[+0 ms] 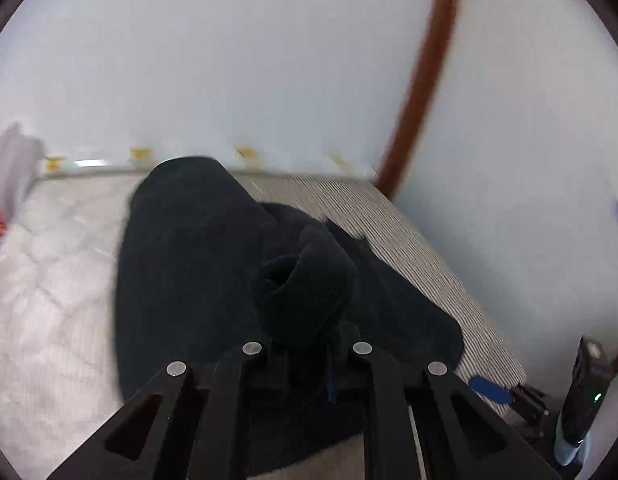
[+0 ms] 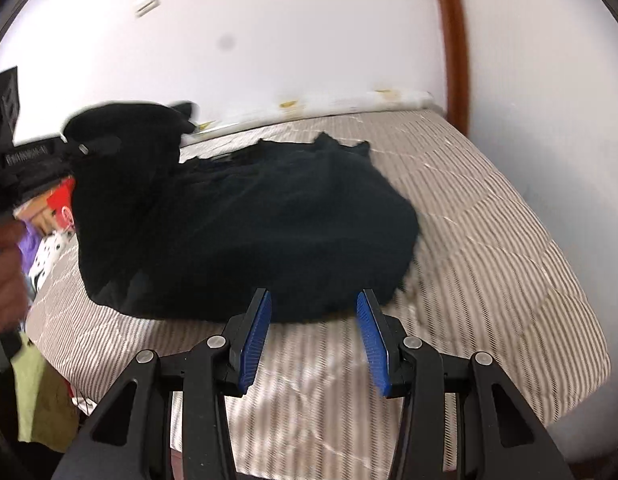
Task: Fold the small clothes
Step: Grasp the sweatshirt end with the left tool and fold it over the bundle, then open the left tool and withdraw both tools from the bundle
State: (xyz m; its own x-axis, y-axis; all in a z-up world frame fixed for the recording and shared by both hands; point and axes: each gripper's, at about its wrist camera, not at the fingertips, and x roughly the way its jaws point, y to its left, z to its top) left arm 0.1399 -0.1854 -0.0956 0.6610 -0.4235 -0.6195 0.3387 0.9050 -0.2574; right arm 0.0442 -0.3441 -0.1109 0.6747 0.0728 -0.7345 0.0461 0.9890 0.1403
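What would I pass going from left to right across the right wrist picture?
A hand on the left gripper → black garment → striped mattress → brown door frame.

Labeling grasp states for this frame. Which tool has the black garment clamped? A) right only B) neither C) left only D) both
C: in the left wrist view the left tool is shut on a bunched roll of the black garment, while in the right wrist view the right tool stands open, its blue pads apart with nothing between them, just short of the cloth on the striped mattress.
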